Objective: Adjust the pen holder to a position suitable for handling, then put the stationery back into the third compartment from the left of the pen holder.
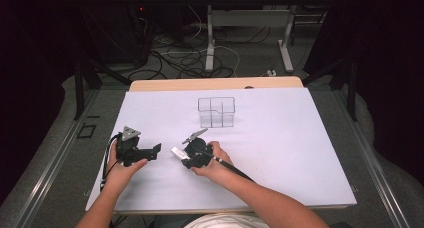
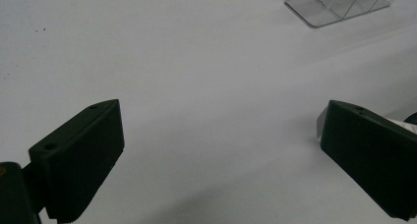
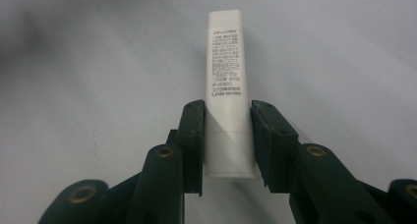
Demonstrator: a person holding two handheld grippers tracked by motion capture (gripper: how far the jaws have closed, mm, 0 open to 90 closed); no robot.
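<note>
I'm clamping the right gripper (image 3: 226, 145) on the white stick (image 3: 226, 86) near its base so it's pointing out toward the clear organizer (image 1: 216, 112), while I'm holding the left gripper (image 2: 216, 155) wide and empty.

Count: two grippers, left gripper (image 1: 158, 149) at 7 o'clock, right gripper (image 1: 176, 153) at 6; one white stick tube (image 3: 226, 86); one clear divided organizer (image 1: 216, 112) at 12.

Grey floor (image 1: 250, 53), tangled cables (image 1: 175, 63)

Both the left gripper (image 1: 159, 147) and the right gripper (image 1: 176, 153) are black with blocky jaws, brass-coloured pivot screws, grey three-cornered top plates and trailing black cables.
</note>
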